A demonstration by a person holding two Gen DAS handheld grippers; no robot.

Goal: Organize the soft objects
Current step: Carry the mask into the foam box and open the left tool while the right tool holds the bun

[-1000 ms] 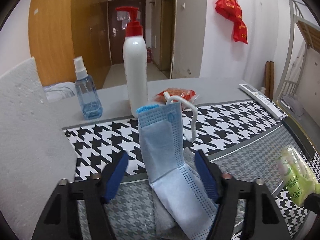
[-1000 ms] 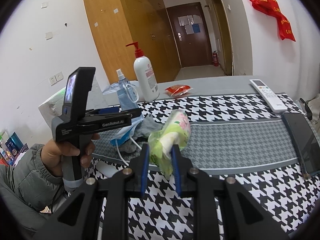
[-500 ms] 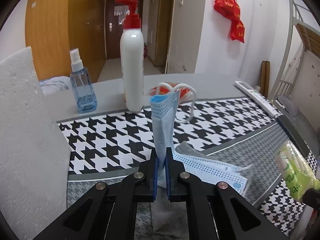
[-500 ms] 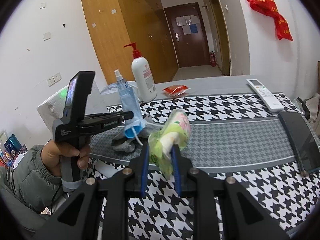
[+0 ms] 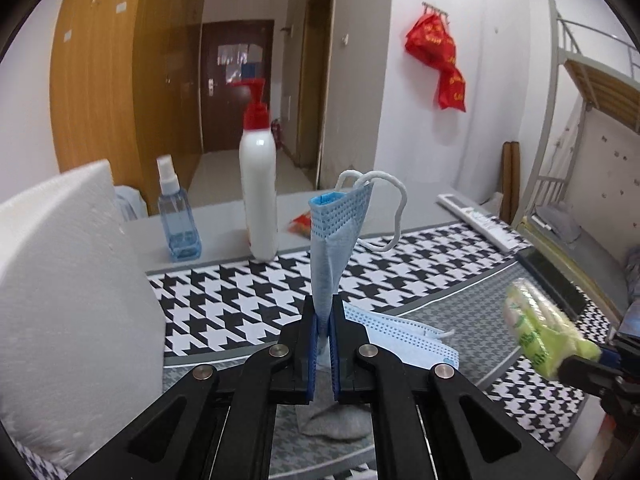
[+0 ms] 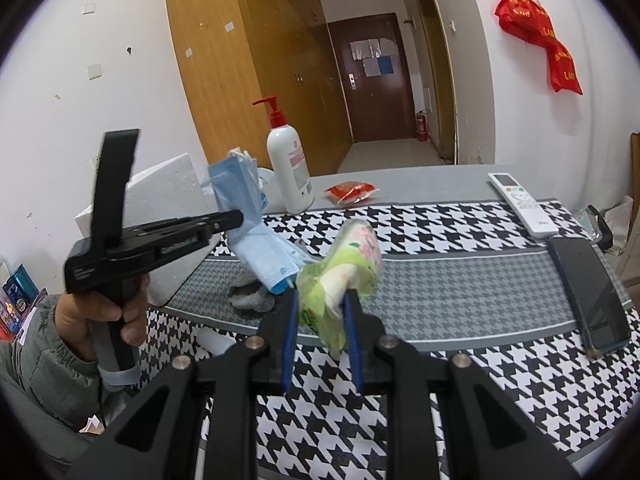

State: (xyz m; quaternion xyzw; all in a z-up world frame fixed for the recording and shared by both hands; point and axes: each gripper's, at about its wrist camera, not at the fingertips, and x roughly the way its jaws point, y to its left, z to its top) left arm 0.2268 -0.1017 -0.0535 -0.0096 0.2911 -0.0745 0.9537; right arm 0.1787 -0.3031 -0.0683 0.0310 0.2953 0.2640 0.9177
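One blue face mask (image 5: pixel 334 236) stands pinched upright at the centre of the left wrist view, with the left gripper (image 5: pixel 323 326) clamped tight on its lower fold; its white ear loop (image 5: pixel 394 208) curls off to the right, and the mask's other half trails down to the right over the worktop (image 5: pixel 248 292). One green tissue pack (image 6: pixel 344 276) sits squeezed between the blue pads of the right gripper (image 6: pixel 320 322), at the centre of the right wrist view. One grey cloth (image 6: pixel 252 294) lies on the grey band of the houndstooth cover, below the raised mask.

Two bottles stand toward the back: a white pump bottle (image 5: pixel 259 184) with a red head, and a small blue spray bottle (image 5: pixel 176 216) to its left. One red snack packet (image 6: pixel 352 193) lies behind, one white remote (image 6: pixel 520 204) at the right, and one dark phone (image 6: pixel 588 292) nearer the lower right. One white foam block (image 5: pixel 68 292) fills the left side.

Only the right wrist view shows the hand (image 6: pixel 100 312) gripping the left tool's handle (grey sleeve below it) and the phone in full. Only the left wrist view shows the bunk bed (image 5: pixel 592 92) at the upper right; there the tissue pack appears at the right edge, and the spray bottle stands in plain sight.
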